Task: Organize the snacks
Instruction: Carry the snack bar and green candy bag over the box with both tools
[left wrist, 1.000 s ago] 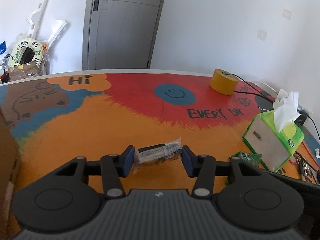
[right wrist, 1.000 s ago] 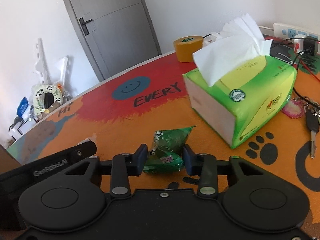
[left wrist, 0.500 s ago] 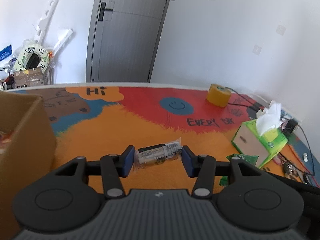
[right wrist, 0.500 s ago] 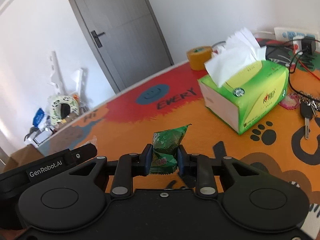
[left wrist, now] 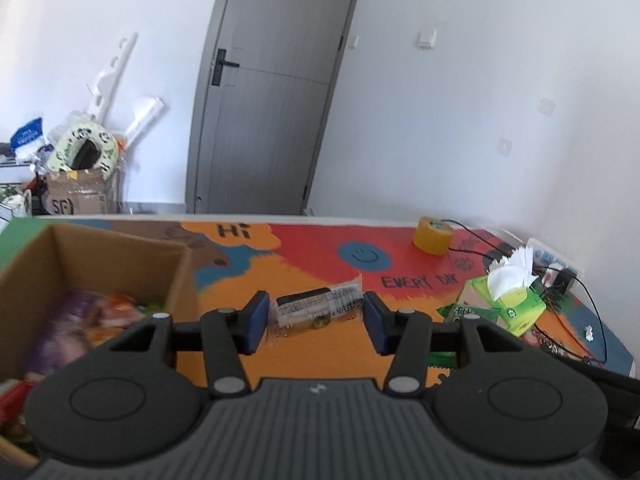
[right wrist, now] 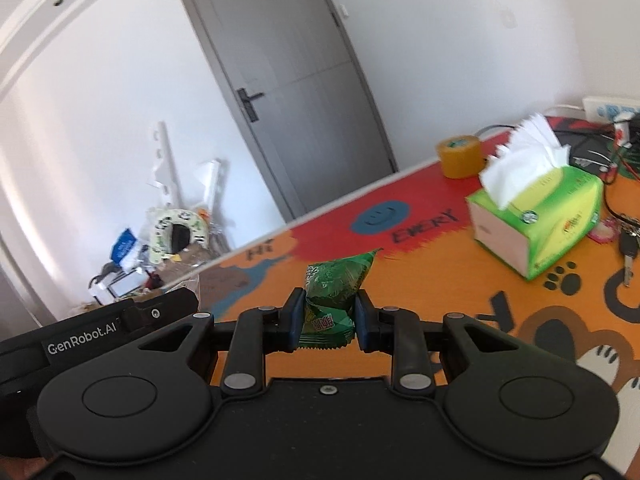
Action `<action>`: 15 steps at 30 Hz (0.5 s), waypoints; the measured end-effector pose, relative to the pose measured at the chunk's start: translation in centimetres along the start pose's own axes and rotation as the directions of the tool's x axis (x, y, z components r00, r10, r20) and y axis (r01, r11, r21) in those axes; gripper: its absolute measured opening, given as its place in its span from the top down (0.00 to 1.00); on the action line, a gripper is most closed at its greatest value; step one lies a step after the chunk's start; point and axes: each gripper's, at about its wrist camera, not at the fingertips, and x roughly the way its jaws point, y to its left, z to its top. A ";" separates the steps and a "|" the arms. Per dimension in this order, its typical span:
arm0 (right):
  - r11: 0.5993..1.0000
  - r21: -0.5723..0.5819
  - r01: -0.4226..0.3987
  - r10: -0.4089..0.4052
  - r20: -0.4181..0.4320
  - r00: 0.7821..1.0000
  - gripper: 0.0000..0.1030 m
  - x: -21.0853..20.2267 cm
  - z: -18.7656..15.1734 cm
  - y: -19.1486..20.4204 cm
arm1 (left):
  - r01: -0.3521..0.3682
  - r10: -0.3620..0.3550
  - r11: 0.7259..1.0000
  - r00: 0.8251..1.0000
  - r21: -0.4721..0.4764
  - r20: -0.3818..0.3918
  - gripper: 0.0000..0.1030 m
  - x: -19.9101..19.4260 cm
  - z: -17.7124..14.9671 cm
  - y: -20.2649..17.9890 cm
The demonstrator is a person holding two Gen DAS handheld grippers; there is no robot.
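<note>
Two snacks were up off the table at once, one per gripper, presumably to save a trip to the cardboard box. Left gripper was clamped on a clear-wrapped snack bar, gripped end to end across its length so the pack hung level between the blue pads. Right gripper pinched a green snack packet at its lower half, pointed top sticking up clear of the jaws; its jaws had just been closing, packet between them. Box sat to the left of the left gripper, open top, blurred colourful packs already inside, so that looked like the drop point. Tissue box, yellow tape roll and keys sat well apart on the printed mat, out of the carry path. My read: both packs mid-carry, neither over the box yet.
</note>
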 end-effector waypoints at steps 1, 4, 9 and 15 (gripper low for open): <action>1.000 -0.006 -0.011 0.011 0.004 1.000 0.74 -0.1 0.0 0.5 | -0.004 0.004 1.000 1.000 -0.001 0.006 0.51 -0.6 0.2 0.4; 0.999 -0.028 -0.043 0.043 0.010 0.999 0.74 -0.4 -0.1 2.0 | -0.014 0.014 1.000 0.999 -0.006 0.028 0.51 -1.9 0.7 1.7; 0.995 -0.053 -0.084 0.085 0.010 0.996 0.74 -0.6 -0.3 4.3 | -0.049 0.050 0.999 0.997 -0.018 0.053 0.51 -3.9 1.4 3.8; 0.988 -0.085 -0.126 0.127 0.010 0.992 0.74 -0.6 -0.3 6.6 | -0.087 0.090 0.995 0.993 -0.047 0.071 0.51 -5.6 2.1 6.8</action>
